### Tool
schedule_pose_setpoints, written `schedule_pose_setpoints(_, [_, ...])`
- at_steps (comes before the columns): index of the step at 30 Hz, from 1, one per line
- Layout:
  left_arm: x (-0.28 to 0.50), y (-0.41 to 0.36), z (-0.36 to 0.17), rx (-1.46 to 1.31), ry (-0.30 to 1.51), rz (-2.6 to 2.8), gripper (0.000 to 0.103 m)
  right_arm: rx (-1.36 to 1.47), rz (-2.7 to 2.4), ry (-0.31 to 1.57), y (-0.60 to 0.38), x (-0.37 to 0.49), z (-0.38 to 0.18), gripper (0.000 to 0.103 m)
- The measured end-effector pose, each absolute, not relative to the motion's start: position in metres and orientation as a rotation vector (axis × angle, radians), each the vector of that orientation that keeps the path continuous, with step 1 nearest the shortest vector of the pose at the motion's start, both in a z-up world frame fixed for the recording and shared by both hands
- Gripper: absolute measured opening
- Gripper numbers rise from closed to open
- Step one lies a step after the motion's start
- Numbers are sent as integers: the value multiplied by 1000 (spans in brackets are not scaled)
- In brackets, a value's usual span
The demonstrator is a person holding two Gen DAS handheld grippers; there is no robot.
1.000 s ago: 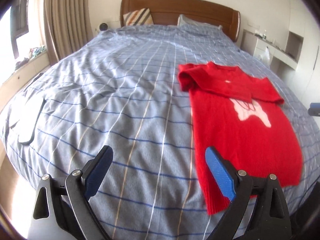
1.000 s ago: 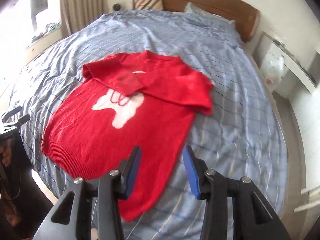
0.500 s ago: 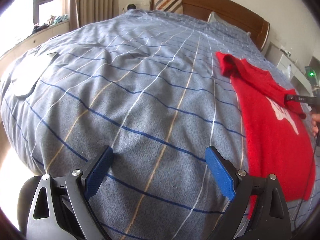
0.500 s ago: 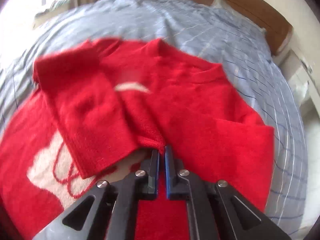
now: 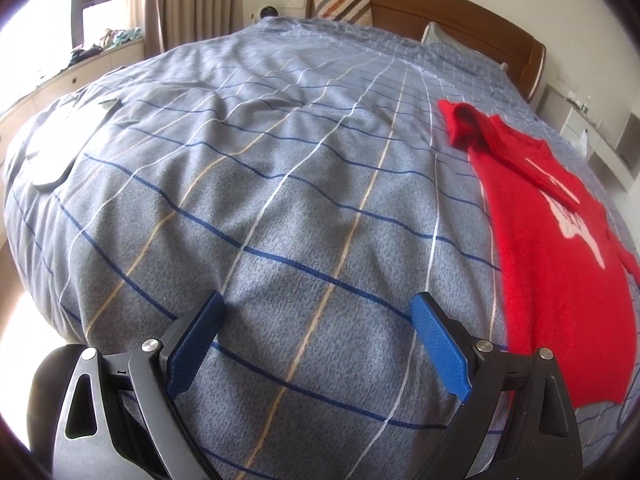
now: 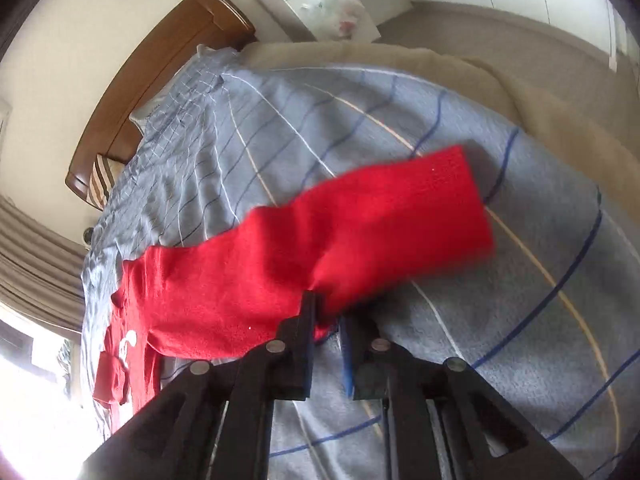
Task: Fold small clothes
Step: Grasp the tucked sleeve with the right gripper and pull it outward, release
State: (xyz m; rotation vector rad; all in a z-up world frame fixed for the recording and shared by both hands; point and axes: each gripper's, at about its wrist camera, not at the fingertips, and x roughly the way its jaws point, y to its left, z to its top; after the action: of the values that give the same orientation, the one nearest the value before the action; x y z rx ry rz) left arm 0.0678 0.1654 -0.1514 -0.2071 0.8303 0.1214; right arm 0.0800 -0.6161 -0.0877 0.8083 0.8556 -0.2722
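- the red sweater (image 5: pixel 560 248) lies on the bed (image 5: pixel 280 184), on a blue-grey checked cover, toward the right side in the left wrist view; a white design shows on its front, and one sleeve is folded across the chest
- the left tongs (image 5: pixel 316 320) hover over bare cover near the foot of the bed, jaws spread wide with nothing between the blue pads; the sweater's hem is off to their right, not touching them
- the right tongs (image 6: pixel 328 320) are rolled far over, so the bed tilts steeply in their view; the jaws stand a narrow gap apart and are opening
- the other red sleeve (image 6: pixel 392 216) stretches out from the sweater's body (image 6: pixel 208 300) across the cover; its lower edge sits right at the tips of the right tongs, a little red cloth reaching into the gap; the pads do not look pressed on it, and the sleeve is blurred
- a wooden headboard (image 5: pixel 432 12) with a striped pillow (image 5: pixel 344 8) stands at the far end; curtains (image 5: pixel 192 0) hang at the left
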Motion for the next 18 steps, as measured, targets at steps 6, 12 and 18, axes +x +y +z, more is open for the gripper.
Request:
schedule_pose_setpoints(6, [68,165,-152,-203,831,135,95,990,-205,644,-632,67,-99,44])
schedule_pose_setpoints(12, [69,161,-153,-181,832,149,97,1123,-267,549,-658,50,-102,21])
schedule_pose_setpoints(18, [70,159,-154,-159,834,152,98,835,-426,664,-656,49,-70,3])
